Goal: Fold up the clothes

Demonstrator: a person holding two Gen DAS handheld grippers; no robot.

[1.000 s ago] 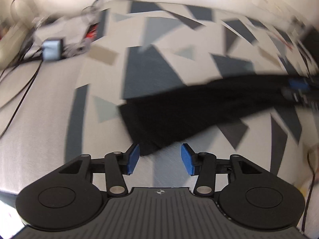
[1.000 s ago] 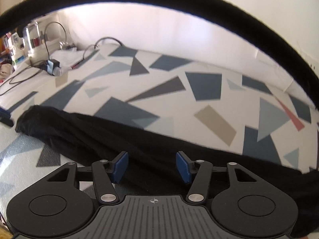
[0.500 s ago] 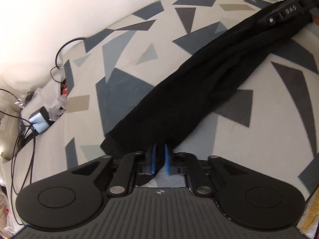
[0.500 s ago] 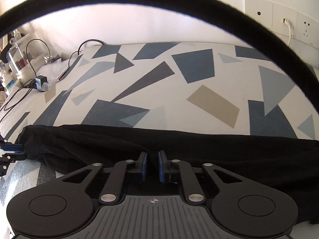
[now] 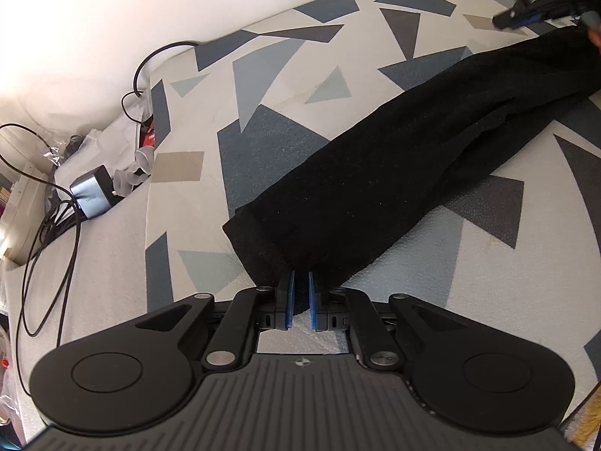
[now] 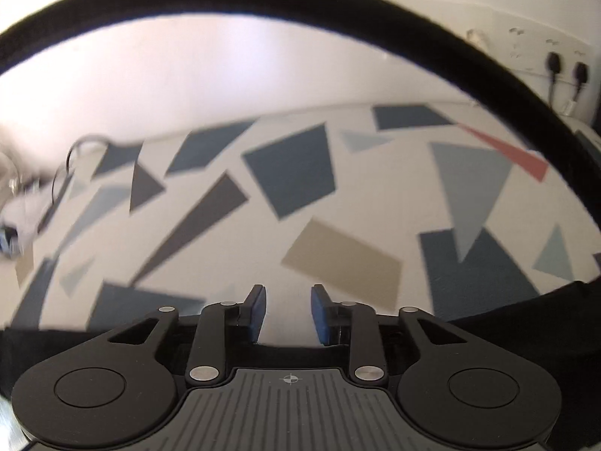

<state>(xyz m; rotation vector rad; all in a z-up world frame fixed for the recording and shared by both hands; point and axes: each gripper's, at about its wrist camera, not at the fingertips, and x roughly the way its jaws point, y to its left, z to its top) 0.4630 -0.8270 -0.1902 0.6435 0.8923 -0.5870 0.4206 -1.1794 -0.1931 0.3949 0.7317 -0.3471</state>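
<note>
Down at six o'clock in its own view, the left gripper (image 5: 299,300) is clenched on the near end of the black garment (image 5: 394,176), blue pads nearly together with cloth pinched between them. That garment lies as a long band on the patterned bed (image 5: 263,86), running toward two o'clock, where the other tool shows blurred just above its far end. Meanwhile the right gripper (image 6: 288,314) is released, jaws well apart and empty, with the garment's edge below and behind them.
</note>
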